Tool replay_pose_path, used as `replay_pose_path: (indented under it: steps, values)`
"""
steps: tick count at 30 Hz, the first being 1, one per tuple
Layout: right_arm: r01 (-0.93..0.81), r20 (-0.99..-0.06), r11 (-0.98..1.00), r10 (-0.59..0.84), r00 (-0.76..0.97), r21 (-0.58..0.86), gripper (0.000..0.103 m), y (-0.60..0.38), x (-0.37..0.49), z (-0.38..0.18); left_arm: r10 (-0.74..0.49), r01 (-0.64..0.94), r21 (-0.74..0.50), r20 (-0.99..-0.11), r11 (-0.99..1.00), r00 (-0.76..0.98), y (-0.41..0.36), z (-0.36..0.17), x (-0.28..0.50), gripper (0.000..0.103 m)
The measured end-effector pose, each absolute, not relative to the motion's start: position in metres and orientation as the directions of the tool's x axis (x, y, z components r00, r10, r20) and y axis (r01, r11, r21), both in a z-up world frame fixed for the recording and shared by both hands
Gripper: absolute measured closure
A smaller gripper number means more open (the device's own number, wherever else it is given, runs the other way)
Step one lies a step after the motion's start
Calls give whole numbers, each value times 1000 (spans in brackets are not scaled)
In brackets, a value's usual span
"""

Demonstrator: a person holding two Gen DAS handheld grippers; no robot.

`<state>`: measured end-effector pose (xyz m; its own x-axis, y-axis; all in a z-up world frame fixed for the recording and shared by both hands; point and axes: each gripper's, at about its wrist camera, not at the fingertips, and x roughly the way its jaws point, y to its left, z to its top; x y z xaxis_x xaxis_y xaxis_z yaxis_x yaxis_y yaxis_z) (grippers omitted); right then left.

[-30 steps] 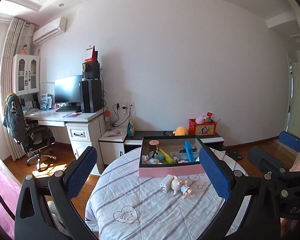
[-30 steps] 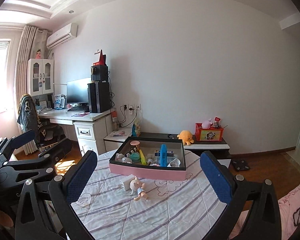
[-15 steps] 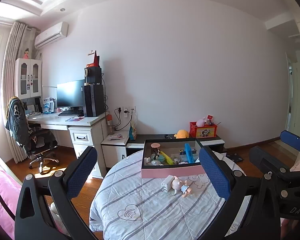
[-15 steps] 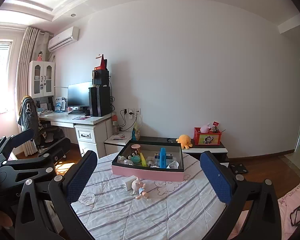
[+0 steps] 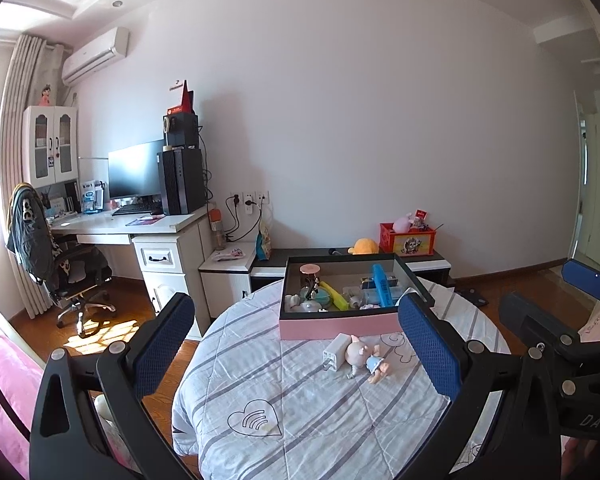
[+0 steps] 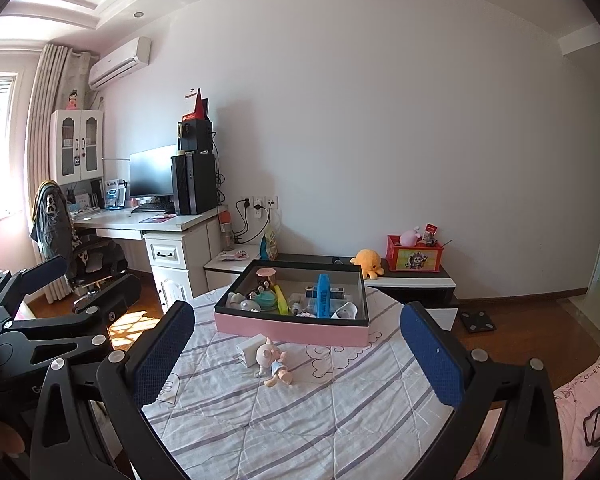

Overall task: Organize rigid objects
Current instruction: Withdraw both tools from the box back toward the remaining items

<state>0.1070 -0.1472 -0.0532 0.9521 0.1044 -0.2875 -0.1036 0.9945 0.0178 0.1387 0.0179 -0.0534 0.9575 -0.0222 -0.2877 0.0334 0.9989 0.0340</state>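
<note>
A pink box [image 5: 340, 326] [image 6: 292, 330] with a black rim stands at the far side of a round table and holds several small objects, among them a blue bar [image 5: 382, 290] [image 6: 323, 294]. In front of it lie a white charger [image 5: 334, 358] [image 6: 247, 350] and a pink pig figurine [image 5: 366, 360] [image 6: 274, 364] side by side. My left gripper [image 5: 296, 354] is open and empty, held back from the table. My right gripper [image 6: 296, 360] is open and empty, also held back. Each shows at the other view's edge.
The table carries a striped white cloth [image 5: 300, 408] [image 6: 300, 420]. Behind it stand a low black-and-white cabinet [image 6: 412, 286] with a red toy box [image 6: 414, 256] and an orange plush [image 6: 366, 260]. A desk [image 5: 140, 224] and office chair [image 5: 68, 272] stand at left.
Both grippers have drawn back and risen a little, so the table and box look smaller and lower. Nothing on the table has moved.
</note>
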Motion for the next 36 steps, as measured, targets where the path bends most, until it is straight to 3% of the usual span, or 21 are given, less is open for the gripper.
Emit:
replay_pose_path:
  steps: [20, 24, 36]
  values:
    - [-78, -587, 996, 92, 804, 48, 0, -165, 220, -170, -94, 119, -4, -639, 993, 763, 0, -182, 266, 0]
    - [-75, -634, 995, 98, 767, 64, 0, -177, 238, -186, -112, 140, -10, -658, 990, 745, -7, -191, 282, 0]
    - [-212, -735, 976, 179, 654, 49, 1, -122, 309, -223, -5, 23, 18, -670, 1000, 743, 48, -199, 297, 0]
